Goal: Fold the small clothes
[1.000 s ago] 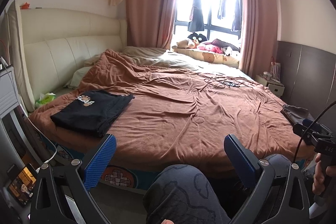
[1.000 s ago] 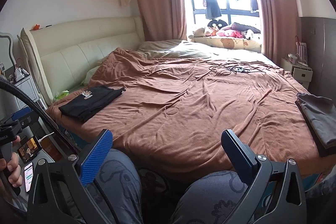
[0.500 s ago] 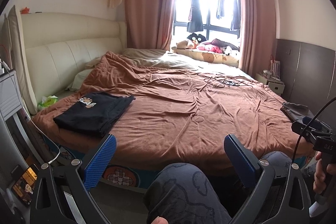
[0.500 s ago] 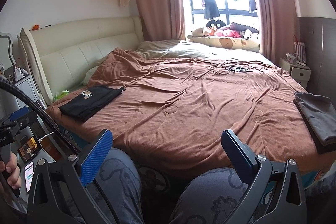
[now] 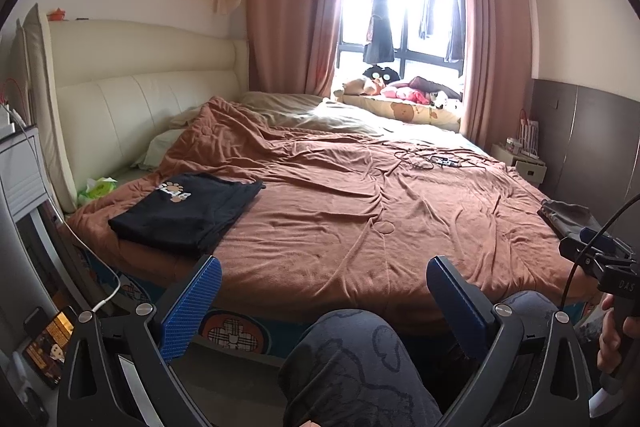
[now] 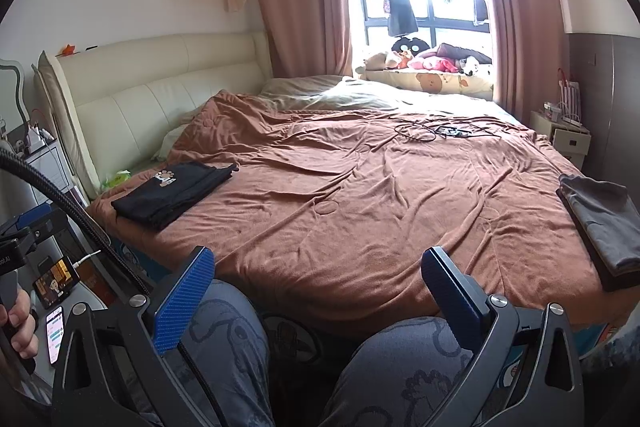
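A folded black garment with a paw print (image 5: pixel 188 211) (image 6: pixel 172 193) lies on the near left corner of the brown bedspread (image 5: pixel 360 195) (image 6: pixel 360 187). A stack of folded grey clothes (image 6: pixel 604 223) (image 5: pixel 568 215) rests on the bed's right edge. My left gripper (image 5: pixel 324 303) stands open and empty above the person's knee (image 5: pixel 352 359), short of the bed. My right gripper (image 6: pixel 318 291) is open too, empty, held over both knees. In each wrist view the other gripper's handle shows at the frame's side, held by a hand (image 5: pixel 612 331) (image 6: pixel 18 327).
Cables and a small device (image 5: pixel 432 159) (image 6: pixel 436 131) lie far back on the bed. Soft toys (image 6: pixel 420 61) sit on the window seat. A bedside cabinet (image 5: pixel 20 179) and phones (image 6: pixel 56 275) stand at the left, a small nightstand (image 6: pixel 568 139) at the right.
Both views have tilted slightly upward, so the bed sits a little lower in frame. Both grippers stay open; the clothes have not moved.
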`<state>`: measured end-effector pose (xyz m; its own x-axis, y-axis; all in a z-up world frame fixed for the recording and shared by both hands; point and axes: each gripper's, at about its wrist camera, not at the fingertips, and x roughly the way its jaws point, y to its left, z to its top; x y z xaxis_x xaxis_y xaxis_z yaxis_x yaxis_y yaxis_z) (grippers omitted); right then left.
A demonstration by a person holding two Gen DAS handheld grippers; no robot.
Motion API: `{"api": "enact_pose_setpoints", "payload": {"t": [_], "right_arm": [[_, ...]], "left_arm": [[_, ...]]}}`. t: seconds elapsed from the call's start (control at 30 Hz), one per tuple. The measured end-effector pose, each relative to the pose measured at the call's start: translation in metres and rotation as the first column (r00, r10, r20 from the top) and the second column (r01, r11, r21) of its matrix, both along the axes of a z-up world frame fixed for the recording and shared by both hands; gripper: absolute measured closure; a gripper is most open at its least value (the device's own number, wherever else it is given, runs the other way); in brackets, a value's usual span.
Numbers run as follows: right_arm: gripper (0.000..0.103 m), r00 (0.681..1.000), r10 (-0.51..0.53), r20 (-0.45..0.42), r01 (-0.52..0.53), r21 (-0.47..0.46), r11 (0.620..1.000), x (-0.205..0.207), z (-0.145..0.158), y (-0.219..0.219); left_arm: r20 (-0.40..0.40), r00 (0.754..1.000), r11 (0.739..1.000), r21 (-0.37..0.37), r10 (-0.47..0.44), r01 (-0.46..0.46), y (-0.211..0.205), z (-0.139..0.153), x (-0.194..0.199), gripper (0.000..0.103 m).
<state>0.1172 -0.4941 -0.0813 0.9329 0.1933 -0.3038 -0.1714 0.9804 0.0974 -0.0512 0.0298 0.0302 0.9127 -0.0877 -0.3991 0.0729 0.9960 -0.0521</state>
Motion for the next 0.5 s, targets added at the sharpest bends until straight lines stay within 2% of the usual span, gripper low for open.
{"api": "enact_pose_setpoints", "payload": {"t": [0.5], "right_arm": [[0.0, 0.998, -0.016, 0.068, 0.02, -0.055, 0.998, -0.005, -0.005, 0.008]], "left_arm": [[0.002, 1.0, 1.0, -0.001, 0.0, 0.0, -0.001, -0.001, -0.001, 0.0]]}}
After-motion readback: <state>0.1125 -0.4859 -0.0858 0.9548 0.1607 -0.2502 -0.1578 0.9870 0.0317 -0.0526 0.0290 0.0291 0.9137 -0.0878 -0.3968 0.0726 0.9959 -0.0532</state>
